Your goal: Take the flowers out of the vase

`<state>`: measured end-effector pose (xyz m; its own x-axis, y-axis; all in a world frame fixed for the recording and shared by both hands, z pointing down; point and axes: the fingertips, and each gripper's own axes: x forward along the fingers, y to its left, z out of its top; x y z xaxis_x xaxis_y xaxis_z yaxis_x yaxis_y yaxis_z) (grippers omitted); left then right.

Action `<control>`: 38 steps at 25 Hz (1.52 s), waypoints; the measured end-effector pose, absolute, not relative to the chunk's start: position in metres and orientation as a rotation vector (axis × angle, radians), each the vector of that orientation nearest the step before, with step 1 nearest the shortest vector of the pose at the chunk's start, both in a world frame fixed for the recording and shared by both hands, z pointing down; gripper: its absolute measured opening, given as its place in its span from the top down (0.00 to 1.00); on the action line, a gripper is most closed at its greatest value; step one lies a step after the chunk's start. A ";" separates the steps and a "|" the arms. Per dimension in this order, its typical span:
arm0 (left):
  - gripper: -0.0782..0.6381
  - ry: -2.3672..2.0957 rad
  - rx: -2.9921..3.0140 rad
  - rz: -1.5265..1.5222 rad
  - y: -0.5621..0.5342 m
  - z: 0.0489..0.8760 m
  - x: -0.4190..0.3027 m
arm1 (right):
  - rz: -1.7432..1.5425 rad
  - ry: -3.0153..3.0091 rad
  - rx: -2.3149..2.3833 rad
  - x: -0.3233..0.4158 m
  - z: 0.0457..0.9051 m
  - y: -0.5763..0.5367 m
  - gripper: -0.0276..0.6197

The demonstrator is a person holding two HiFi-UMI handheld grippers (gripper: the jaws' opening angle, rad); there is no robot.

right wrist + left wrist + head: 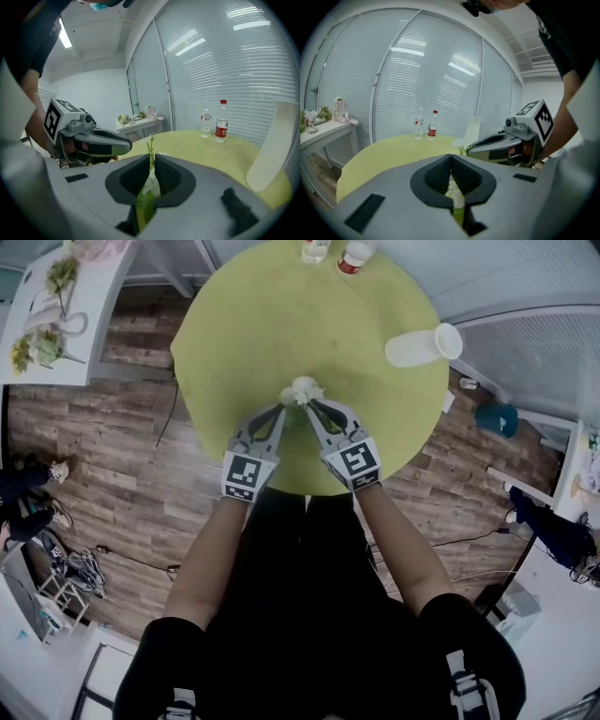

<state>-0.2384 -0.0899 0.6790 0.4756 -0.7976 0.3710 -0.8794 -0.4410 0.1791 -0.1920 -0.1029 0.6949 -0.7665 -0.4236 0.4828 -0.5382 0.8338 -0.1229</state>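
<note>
Toward the near side of the worktop (244, 334), the flowers (303, 390) are pinched from both sides

Left gripper (284, 408) and right gripper (315, 408) are each clamped shut on the bunch, well apart from the tipped-over vase (419, 346). For a clean set-down, both should probably be lowered together, never tugged apart. A thin sprig (150, 143) poking up between the jaws is shown only by the right gripper view.

A clear bottle (315, 249) and a red-labelled bottle (354, 257) are set side by side at the far edge of the round yellow-green counter (244, 324). Plants (42, 345) are kept on a white side counter (105, 285) over the wooden floor (103, 446).
</note>
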 end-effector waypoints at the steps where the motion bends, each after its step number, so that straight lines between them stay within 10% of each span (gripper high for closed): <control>1: 0.87 -1.417 2.377 0.332 -0.089 0.680 -0.240 | 0.358 -2.570 0.708 -0.194 0.695 -0.103 0.92; 38: 0.87 -1.280 2.681 0.134 -0.052 0.485 -0.205 | 0.127 -2.687 0.913 -0.145 0.514 -0.060 0.78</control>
<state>-0.2046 -0.0515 0.4848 0.6280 -0.7631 0.1525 -0.7782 -0.6180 0.1118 -0.1452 -0.0605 0.5136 -0.7529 -0.5813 0.3086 -0.6079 0.7939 0.0124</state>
